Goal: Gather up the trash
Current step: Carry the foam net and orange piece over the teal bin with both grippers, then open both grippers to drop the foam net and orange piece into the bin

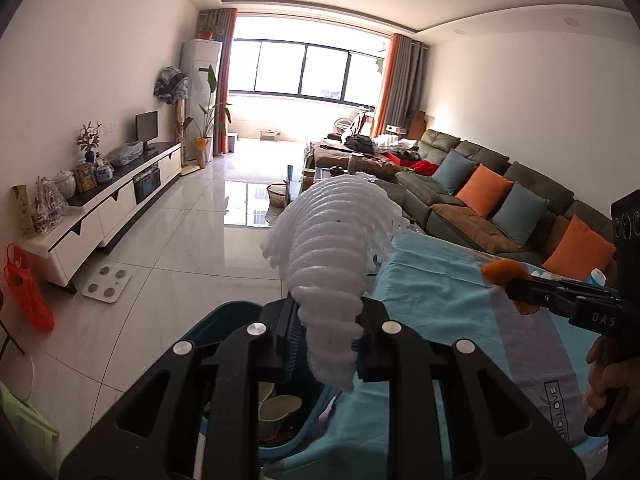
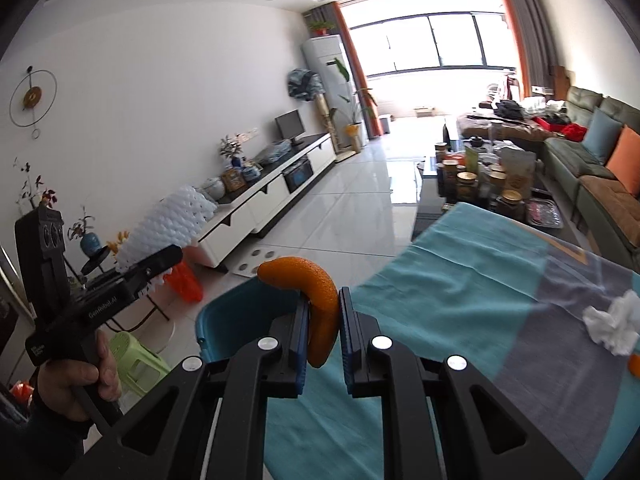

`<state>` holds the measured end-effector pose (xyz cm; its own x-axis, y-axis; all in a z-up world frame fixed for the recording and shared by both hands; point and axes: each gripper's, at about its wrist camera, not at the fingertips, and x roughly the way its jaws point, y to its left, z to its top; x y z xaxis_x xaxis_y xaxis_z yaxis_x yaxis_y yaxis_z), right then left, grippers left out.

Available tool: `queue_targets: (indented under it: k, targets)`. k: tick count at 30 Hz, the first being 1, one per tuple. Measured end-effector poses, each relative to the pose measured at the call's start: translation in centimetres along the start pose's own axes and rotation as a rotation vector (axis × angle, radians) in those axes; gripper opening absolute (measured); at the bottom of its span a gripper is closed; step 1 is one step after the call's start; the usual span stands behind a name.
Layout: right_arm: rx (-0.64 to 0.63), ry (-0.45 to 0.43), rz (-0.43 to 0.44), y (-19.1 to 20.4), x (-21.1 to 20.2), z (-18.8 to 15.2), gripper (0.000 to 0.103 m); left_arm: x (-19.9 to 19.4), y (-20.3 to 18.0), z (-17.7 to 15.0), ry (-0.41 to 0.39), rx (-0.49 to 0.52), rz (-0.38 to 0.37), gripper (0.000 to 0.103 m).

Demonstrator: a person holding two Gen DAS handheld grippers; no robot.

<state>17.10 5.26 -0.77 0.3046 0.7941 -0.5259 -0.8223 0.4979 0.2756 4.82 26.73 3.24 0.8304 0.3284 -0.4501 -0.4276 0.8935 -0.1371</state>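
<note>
My left gripper (image 1: pixel 326 344) is shut on a white foam fruit net (image 1: pixel 336 240), held above the teal trash bin (image 1: pixel 232 312) at the table's edge. It also shows in the right wrist view (image 2: pixel 160 272) with the net (image 2: pixel 168 228). My right gripper (image 2: pixel 324 332) is shut on a curved piece of orange peel (image 2: pixel 316 300), held over the bin's rim (image 2: pixel 240 312). In the left wrist view the right gripper (image 1: pixel 516 284) holds the peel (image 1: pixel 504 270) over the table. A crumpled white tissue (image 2: pixel 612 324) and a small orange peel scrap (image 2: pixel 634 364) lie on the tablecloth at right.
The table carries a teal and grey cloth (image 2: pixel 460 304). A green stool (image 2: pixel 136 356) and an orange bag (image 2: pixel 184 284) stand on the floor by the bin. A coffee table with jars (image 2: pixel 480 184), a sofa (image 2: pixel 592 176) and a TV cabinet (image 2: pixel 272 192) lie beyond.
</note>
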Motion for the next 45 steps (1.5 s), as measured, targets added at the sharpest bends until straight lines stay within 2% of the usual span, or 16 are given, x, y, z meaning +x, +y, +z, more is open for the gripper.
queue_targets:
  k: [7,12,21,27,33,34,36,37,39,44,45]
  targets:
    - [-0.031,0.044,0.093,3.4,4.4,1.7,0.013,-2.0,5.3,-1.6,0.027,-0.04,0.053,0.021]
    - [-0.071,0.115,0.108,5.4,8.3,2.3,0.013,-1.9,7.1,-3.5,0.072,-0.071,0.076,0.022]
    - [-0.16,0.307,0.053,8.0,16.2,0.3,0.013,3.0,9.5,-8.2,0.21,-0.136,0.115,0.023]
    - [-0.188,0.364,0.019,8.7,18.5,-0.5,0.013,6.8,9.1,-9.7,0.265,-0.157,0.131,0.029]
    - [-0.208,0.4,-0.027,9.0,20.1,-0.8,0.016,9.5,8.3,-9.4,0.279,-0.154,0.152,0.048]
    - [-0.213,0.399,-0.037,9.0,20.2,-0.8,0.016,9.8,8.3,-9.3,0.279,-0.154,0.164,0.055]
    - [-0.207,0.397,-0.045,8.9,20.3,-0.7,0.034,10.1,8.4,-9.1,0.277,-0.164,0.174,0.069]
    - [-0.212,0.394,-0.053,8.9,20.3,-0.7,0.034,10.3,8.5,-9.0,0.28,-0.168,0.176,0.081]
    - [-0.215,0.394,-0.056,9.0,20.1,-0.8,0.035,10.6,8.5,-9.0,0.285,-0.161,0.186,0.082]
    - [-0.213,0.365,-0.051,8.8,19.3,-0.7,0.04,10.6,8.9,-8.6,0.274,-0.173,0.212,0.095]
    - [-0.21,0.357,-0.051,8.7,19.0,-0.7,0.04,10.7,8.9,-8.5,0.275,-0.173,0.214,0.095]
